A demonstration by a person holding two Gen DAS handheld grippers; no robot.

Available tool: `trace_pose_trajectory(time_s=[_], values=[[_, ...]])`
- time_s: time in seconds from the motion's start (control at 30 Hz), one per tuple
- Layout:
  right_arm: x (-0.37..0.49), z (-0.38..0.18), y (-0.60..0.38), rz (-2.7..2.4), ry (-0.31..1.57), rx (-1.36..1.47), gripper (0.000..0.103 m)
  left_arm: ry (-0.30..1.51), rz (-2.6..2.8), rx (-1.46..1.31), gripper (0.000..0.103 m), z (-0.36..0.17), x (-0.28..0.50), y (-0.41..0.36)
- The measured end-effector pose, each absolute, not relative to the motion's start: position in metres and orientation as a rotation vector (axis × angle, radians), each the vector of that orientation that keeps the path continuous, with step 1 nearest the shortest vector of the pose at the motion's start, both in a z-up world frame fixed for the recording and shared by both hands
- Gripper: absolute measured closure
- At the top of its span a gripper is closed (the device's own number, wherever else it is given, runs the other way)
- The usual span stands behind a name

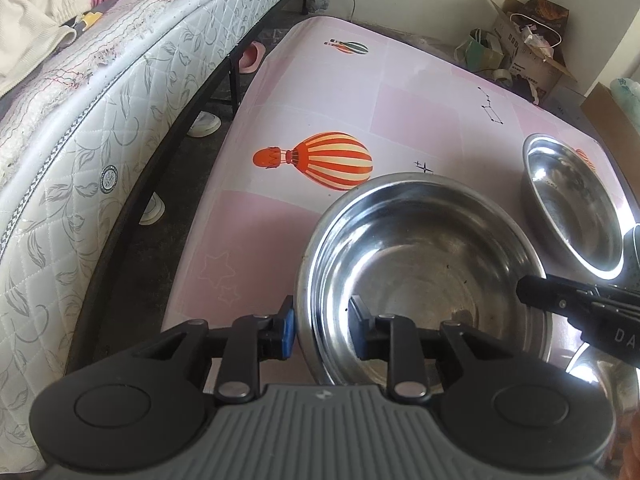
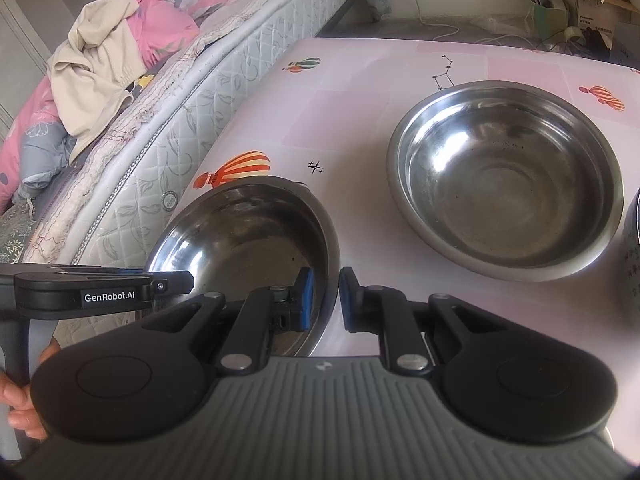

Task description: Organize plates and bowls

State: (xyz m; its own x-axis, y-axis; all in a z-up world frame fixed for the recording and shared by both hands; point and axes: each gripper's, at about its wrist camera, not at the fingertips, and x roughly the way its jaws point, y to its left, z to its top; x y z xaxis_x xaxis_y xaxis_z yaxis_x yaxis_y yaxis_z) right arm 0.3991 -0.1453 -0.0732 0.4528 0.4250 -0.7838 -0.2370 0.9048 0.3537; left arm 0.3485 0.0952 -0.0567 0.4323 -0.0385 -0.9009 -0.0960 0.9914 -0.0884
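Note:
A steel bowl (image 1: pixel 424 276) sits near the front of the pink table; it also shows in the right wrist view (image 2: pixel 248 232). My left gripper (image 1: pixel 322 330) straddles its left rim, one finger outside, one inside. My right gripper (image 2: pixel 325 300) straddles its right rim the same way; it shows at the right of the left wrist view (image 1: pixel 560 300). Whether either gripper presses the rim, I cannot tell. A second steel bowl (image 2: pixel 508 176) stands empty farther right, also in the left wrist view (image 1: pixel 572 204).
The pink tablecloth (image 1: pixel 400 108) has balloon prints. A mattress (image 1: pixel 100 128) with clothes runs along the left. Boxes and bags (image 1: pixel 524 40) sit in the far corner. A patterned container's edge (image 2: pixel 632 256) shows at the right, and another steel rim (image 1: pixel 592 372) at lower right.

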Motion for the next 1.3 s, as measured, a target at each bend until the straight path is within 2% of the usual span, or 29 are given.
trace_pose_trajectory(time_s=[0.53,1.3], values=[[0.397,-0.075,-0.143,0.417,1.021,0.194,0.089,1.102,0.055,-0.127,0.078,-0.046,0.342,0.096],[0.387,-0.042,-0.169,0.414,0.958,0.247,0.088,1.061,0.048,-0.12,0.078,-0.013,0.341,0.073]])
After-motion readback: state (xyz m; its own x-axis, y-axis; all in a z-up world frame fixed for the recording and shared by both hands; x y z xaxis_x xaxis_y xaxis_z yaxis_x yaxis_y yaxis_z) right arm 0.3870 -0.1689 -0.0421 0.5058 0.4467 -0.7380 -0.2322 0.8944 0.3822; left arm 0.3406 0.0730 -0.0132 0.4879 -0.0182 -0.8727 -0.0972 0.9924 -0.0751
